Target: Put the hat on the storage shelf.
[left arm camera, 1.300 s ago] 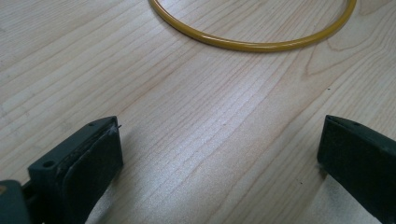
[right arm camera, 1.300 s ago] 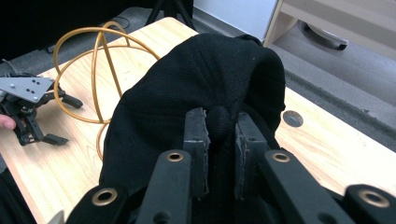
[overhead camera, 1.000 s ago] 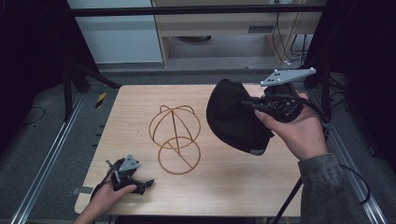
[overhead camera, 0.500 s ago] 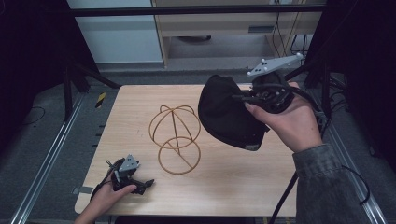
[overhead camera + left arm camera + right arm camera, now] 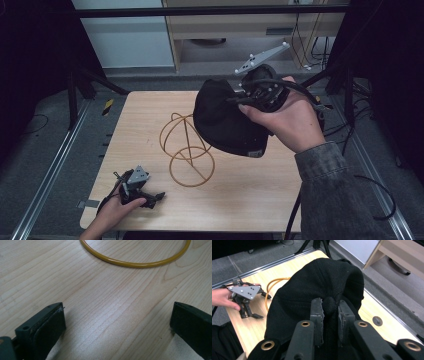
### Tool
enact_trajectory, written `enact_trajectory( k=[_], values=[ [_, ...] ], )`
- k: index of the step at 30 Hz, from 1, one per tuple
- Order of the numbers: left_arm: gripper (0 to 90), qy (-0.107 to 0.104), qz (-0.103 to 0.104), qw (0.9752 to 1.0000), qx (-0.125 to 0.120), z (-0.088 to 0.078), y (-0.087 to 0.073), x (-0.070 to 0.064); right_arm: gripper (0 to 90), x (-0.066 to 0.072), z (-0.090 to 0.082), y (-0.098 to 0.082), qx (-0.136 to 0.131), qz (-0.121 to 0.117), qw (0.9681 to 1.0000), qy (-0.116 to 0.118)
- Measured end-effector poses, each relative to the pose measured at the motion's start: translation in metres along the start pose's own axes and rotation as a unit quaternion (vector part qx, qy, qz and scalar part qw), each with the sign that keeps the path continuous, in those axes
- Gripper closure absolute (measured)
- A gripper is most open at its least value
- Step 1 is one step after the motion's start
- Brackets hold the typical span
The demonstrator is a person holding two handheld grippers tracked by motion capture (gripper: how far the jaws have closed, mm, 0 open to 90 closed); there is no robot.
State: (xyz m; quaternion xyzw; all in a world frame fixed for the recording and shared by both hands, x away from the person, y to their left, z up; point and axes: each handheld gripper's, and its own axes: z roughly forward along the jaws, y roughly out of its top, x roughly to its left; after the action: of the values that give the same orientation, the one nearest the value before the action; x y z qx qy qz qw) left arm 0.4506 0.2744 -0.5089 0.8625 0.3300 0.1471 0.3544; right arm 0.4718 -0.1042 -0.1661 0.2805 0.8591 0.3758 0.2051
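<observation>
While our right gripper (image 5: 329, 307) pinches the black fabric cap (image 5: 225, 117), our left gripper (image 5: 117, 322) rests wide apart below the yellow wire stand (image 5: 187, 150).

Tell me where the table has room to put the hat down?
Bare wood lies on the table between the wire stand and the near right edge, and at the far left corner. The middle, with the stand, is crowded; the left gripper takes the near left corner.

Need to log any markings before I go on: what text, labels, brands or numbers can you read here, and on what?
None can be read.
Black cap, pinched in the right gripper: a small pale patch at its lower edge, too blurred to read.
Yellow wire stand, wooden table, left gripper: no markings visible.
</observation>
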Motion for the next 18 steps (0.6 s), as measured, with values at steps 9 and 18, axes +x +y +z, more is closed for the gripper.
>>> enact_trajectory(
  k=[9,18],
  values=[
    [0.0,0.000,0.000,1.0000,0.000,0.000,0.000,0.000,78.2,0.007,-0.001,0.008,-0.018,-0.004,0.9997,0.014],
    [0.0,0.000,0.000,1.0000,0.000,0.000,0.000,0.000,78.2,0.016,0.011,0.017,-0.024,-0.013,0.9992,0.030]
  ],
)
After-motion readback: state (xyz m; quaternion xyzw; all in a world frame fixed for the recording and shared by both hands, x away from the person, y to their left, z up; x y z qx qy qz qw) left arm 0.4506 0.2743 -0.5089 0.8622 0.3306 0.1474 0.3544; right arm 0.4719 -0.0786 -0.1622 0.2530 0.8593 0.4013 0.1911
